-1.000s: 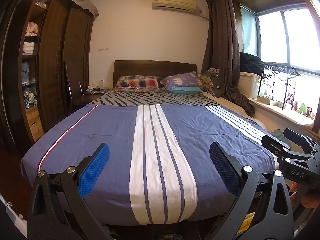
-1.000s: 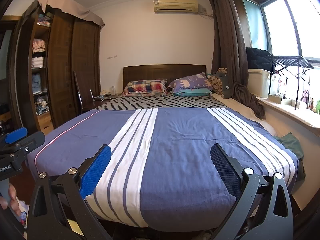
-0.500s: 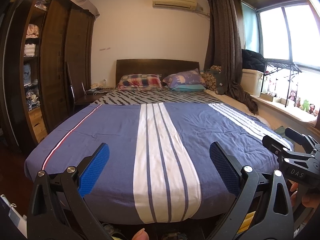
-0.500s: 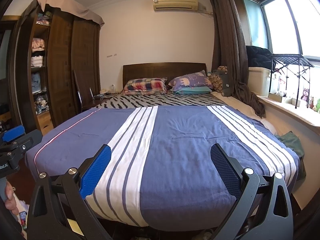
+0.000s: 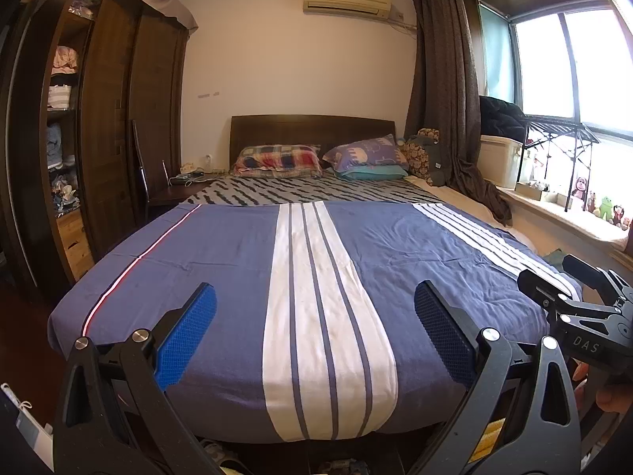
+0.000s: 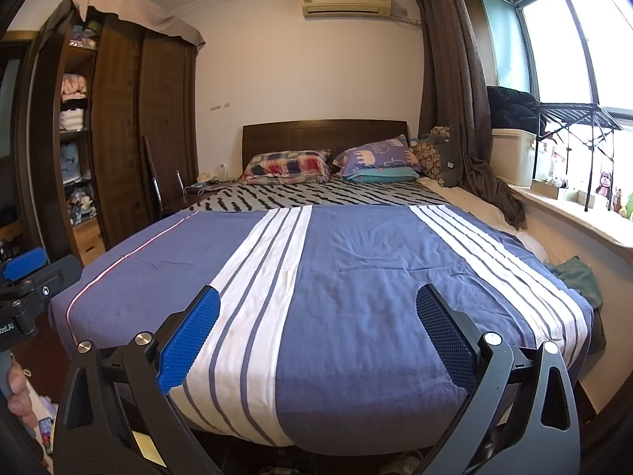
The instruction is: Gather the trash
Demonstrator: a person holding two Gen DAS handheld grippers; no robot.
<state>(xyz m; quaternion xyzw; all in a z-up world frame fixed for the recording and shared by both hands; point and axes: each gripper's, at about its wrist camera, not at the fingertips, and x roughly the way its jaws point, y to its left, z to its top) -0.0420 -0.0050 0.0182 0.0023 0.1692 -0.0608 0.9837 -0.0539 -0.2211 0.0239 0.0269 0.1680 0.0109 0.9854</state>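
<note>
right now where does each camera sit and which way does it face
Left wrist: on the left gripper, open, facing the bed from its foot toward the headboard; the right gripper shows at the right edge.
Right wrist: on the right gripper, open, facing the same way; the left gripper shows at the left edge.
Shared: bed, pillows, wardrobe, window.

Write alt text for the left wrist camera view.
Open, empty left tongs point at a made bed with a blue, white-striped cover. Two patterned pillows lie below a dark wooden headboard, and the right tongs show at the right edge.
</note>
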